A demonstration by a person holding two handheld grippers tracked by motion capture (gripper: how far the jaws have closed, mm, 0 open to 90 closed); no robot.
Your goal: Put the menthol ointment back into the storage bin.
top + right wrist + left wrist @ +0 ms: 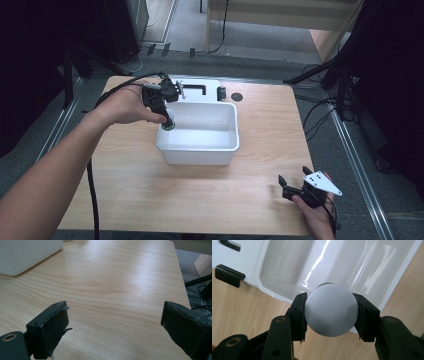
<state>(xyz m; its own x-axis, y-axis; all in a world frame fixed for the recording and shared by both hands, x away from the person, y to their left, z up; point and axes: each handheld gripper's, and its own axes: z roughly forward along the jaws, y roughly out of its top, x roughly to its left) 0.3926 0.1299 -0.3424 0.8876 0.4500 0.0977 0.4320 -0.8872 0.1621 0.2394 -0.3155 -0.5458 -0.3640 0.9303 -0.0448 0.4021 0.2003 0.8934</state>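
Bottle [331, 313], white with green underside, is clamped in our left gripper [331, 315] over the white tub's [235, 131] rim; we should lower before releasing; right gripper [113, 330] rests wide, empty.

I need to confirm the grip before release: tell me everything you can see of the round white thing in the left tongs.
The white object is round, smooth and matte, plastic by its look, with a green edge peeking behind its top. The left tongs clamp it on opposite sides. It hangs over the near rim of the empty white tub, touching nothing else.
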